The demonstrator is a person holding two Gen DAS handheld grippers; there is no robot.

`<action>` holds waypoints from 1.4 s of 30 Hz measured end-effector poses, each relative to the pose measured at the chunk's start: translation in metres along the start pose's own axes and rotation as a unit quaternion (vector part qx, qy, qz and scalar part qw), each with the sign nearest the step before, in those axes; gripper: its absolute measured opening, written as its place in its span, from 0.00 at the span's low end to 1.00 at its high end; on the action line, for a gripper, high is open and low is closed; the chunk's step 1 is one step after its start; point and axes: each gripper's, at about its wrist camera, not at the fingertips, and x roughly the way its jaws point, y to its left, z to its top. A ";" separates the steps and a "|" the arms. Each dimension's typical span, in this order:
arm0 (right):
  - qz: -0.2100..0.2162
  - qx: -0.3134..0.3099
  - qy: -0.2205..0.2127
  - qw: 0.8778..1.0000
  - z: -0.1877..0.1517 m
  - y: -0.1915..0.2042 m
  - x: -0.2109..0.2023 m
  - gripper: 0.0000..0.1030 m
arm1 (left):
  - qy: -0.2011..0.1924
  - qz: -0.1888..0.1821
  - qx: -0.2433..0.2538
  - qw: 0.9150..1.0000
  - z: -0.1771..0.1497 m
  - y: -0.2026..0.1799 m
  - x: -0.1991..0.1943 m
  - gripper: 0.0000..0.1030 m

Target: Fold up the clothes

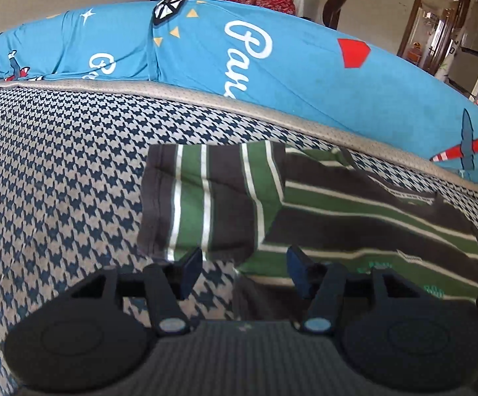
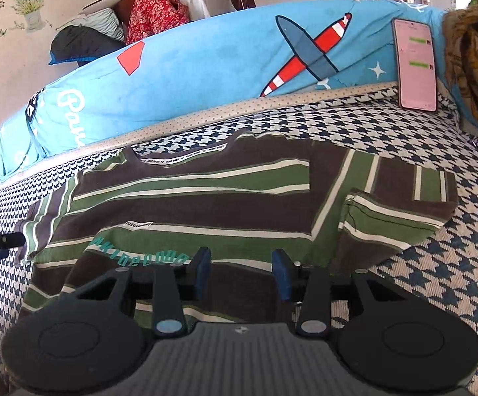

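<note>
We see a houndstooth bed cover with a long blue airplane-print bolster along its far edge. A green-and-brown striped T-shirt lies spread flat on the cover, collar toward the bolster. A phone leans against the bolster at far right. Our left gripper and right gripper both hover wide apart, holding nothing, over the shirt's near edge.

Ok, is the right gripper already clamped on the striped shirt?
No, in the right wrist view the right gripper hangs open over the striped shirt, with shirt fabric showing in the clear gap between its blue pads.
</note>
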 end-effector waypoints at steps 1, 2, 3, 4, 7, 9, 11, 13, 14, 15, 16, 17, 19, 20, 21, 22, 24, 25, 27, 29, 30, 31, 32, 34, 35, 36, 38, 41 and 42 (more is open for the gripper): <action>0.003 -0.001 0.002 1.000 -0.001 -0.003 -0.001 0.39 | 0.007 -0.002 0.010 1.000 -0.006 -0.003 0.000 0.53; -0.001 -0.006 0.003 1.000 -0.002 -0.006 -0.001 0.39 | 0.014 -0.003 0.020 1.000 -0.013 -0.007 -0.001 0.53; -0.006 -0.011 0.005 1.000 -0.004 -0.008 0.000 0.39 | 0.020 -0.005 0.031 0.999 -0.019 -0.010 -0.001 0.57; -0.009 -0.018 0.005 1.000 -0.006 -0.010 0.000 0.37 | 0.027 -0.006 0.041 0.999 -0.026 -0.013 -0.001 0.59; -0.025 -0.043 0.002 0.999 -0.011 -0.013 -0.003 0.27 | 0.037 0.019 0.043 0.998 -0.040 -0.007 0.001 0.59; -0.074 -0.065 0.001 0.995 -0.016 -0.010 -0.007 0.20 | 0.044 0.036 0.045 0.997 -0.050 -0.002 0.003 0.61; -0.113 -0.078 0.006 0.990 -0.021 -0.010 -0.010 0.28 | 0.039 0.044 0.041 0.997 -0.052 0.005 -0.002 0.64; -0.106 -0.046 0.007 0.993 -0.024 -0.018 -0.017 0.30 | 0.039 0.064 0.031 0.997 -0.055 0.013 -0.007 0.69; -0.099 -0.026 0.007 0.995 -0.026 -0.022 -0.022 0.31 | 0.039 0.067 0.018 0.997 -0.056 0.019 -0.009 0.70; -0.095 -0.013 0.008 0.995 -0.029 -0.025 -0.026 0.31 | 0.039 0.064 0.005 0.997 -0.056 0.025 -0.013 0.71; -0.096 0.000 0.009 0.995 -0.033 -0.027 -0.030 0.32 | 0.039 0.061 -0.008 0.997 -0.057 0.030 -0.016 0.71; -0.099 0.008 0.009 0.995 -0.037 -0.027 -0.034 0.33 | 0.037 0.065 -0.012 0.997 -0.058 0.033 -0.019 0.71; -0.094 0.017 0.005 0.995 -0.044 -0.026 -0.043 0.34 | 0.033 0.076 -0.020 0.996 -0.061 0.040 -0.026 0.70; -0.088 0.020 0.002 0.996 -0.048 -0.025 -0.049 0.34 | 0.030 0.068 -0.030 0.997 -0.062 0.043 -0.030 0.70; -0.081 0.024 0.000 0.996 -0.053 -0.024 -0.054 0.34 | 0.028 0.059 -0.040 0.997 -0.064 0.046 -0.035 0.70; -0.075 0.028 -0.002 0.997 -0.057 -0.023 -0.059 0.34 | 0.026 0.050 -0.050 0.997 -0.066 0.050 -0.040 0.70; -0.057 0.036 -0.003 0.998 -0.069 -0.020 -0.068 0.34 | 0.023 0.033 -0.055 0.998 -0.071 0.050 -0.050 0.71; -0.049 0.041 -0.003 0.998 -0.074 -0.019 -0.073 0.34 | 0.021 0.028 -0.054 0.998 -0.074 0.049 -0.056 0.72; -0.036 0.044 0.001 0.998 -0.087 -0.015 -0.082 0.34 | 0.018 0.021 -0.051 0.998 -0.081 0.047 -0.064 0.73; -0.029 0.039 0.000 0.999 -0.099 -0.009 -0.092 0.34 | 0.016 0.013 -0.051 0.998 -0.087 0.045 -0.071 0.73; -0.026 0.035 0.000 0.999 -0.106 -0.007 -0.096 0.34 | 0.017 0.008 -0.050 0.999 -0.090 0.044 -0.074 0.73; -0.022 0.032 0.000 0.999 -0.112 -0.004 -0.101 0.34 | 0.018 0.005 -0.045 0.999 -0.092 0.042 -0.077 0.73; -0.019 0.028 -0.001 0.999 -0.118 -0.001 -0.106 0.34 | 0.018 0.004 -0.039 0.999 -0.095 0.039 -0.080 0.73; -0.010 0.021 -0.001 1.000 -0.131 0.003 -0.115 0.35 | 0.019 0.004 -0.026 0.999 -0.101 0.035 -0.083 0.74; -0.007 0.018 0.001 1.000 -0.135 0.005 -0.118 0.35 | 0.019 0.004 -0.019 1.000 -0.104 0.033 -0.085 0.75; -0.003 0.015 0.002 1.000 -0.140 0.007 -0.120 0.35 | 0.021 0.002 -0.017 1.000 -0.107 0.031 -0.086 0.75; -0.001 0.013 0.005 1.000 -0.149 0.010 -0.126 0.35 | 0.025 -0.002 -0.014 1.000 -0.112 0.029 -0.089 0.76; 0.006 0.008 0.010 1.000 -0.162 0.015 -0.133 0.35 | 0.031 -0.004 -0.010 0.999 -0.118 0.026 -0.091 0.76; 0.008 0.005 0.011 1.000 -0.167 0.018 -0.135 0.35 | 0.031 -0.005 -0.011 0.999 -0.119 0.026 -0.092 0.76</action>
